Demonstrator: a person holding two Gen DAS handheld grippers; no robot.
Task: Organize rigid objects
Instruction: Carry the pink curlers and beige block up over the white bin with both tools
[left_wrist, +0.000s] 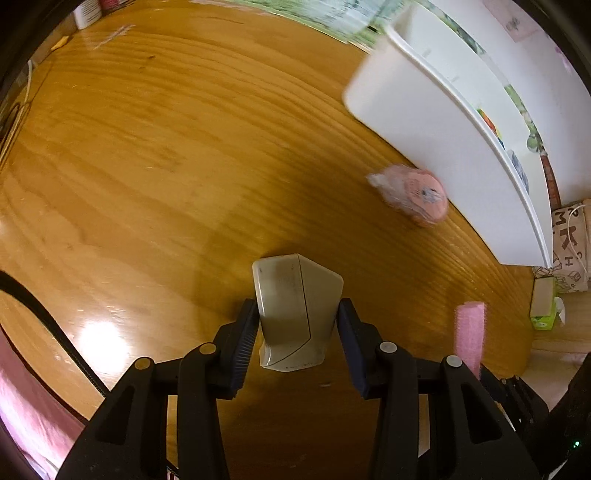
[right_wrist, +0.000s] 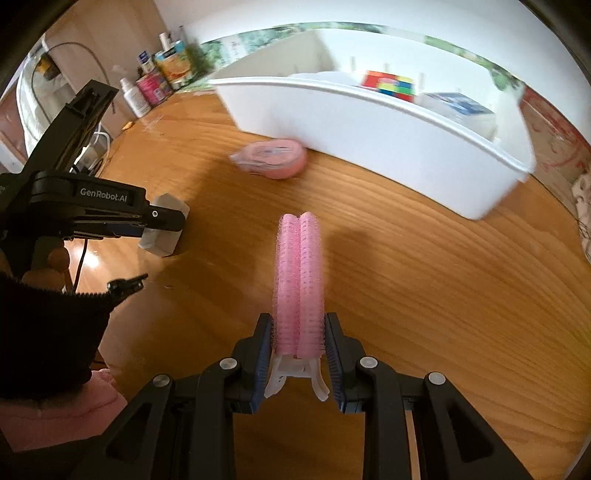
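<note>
Pale grey angular plastic block (left_wrist: 297, 310) clamped between jaws of left gripper (left_wrist: 297, 332), held above glossy wooden table (left_wrist: 147, 166). Pink twin-roller hair clip with white handle (right_wrist: 298, 284) pinched in jaws of right gripper (right_wrist: 298, 350), pointing forward. Pink round wrapped tape roll (right_wrist: 275, 158) lies on table, touching front wall of long white plastic bin (right_wrist: 369, 122). Multicoloured cube (right_wrist: 388, 84) and blue-white box (right_wrist: 458, 103) inside bin.

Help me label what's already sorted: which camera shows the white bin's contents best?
The right wrist view. It looks over the white bin's near wall, showing a colourful cube and a blue-and-white item inside. The left wrist view sees the bin mostly from outside, with only slivers of colour above its rim.
</note>
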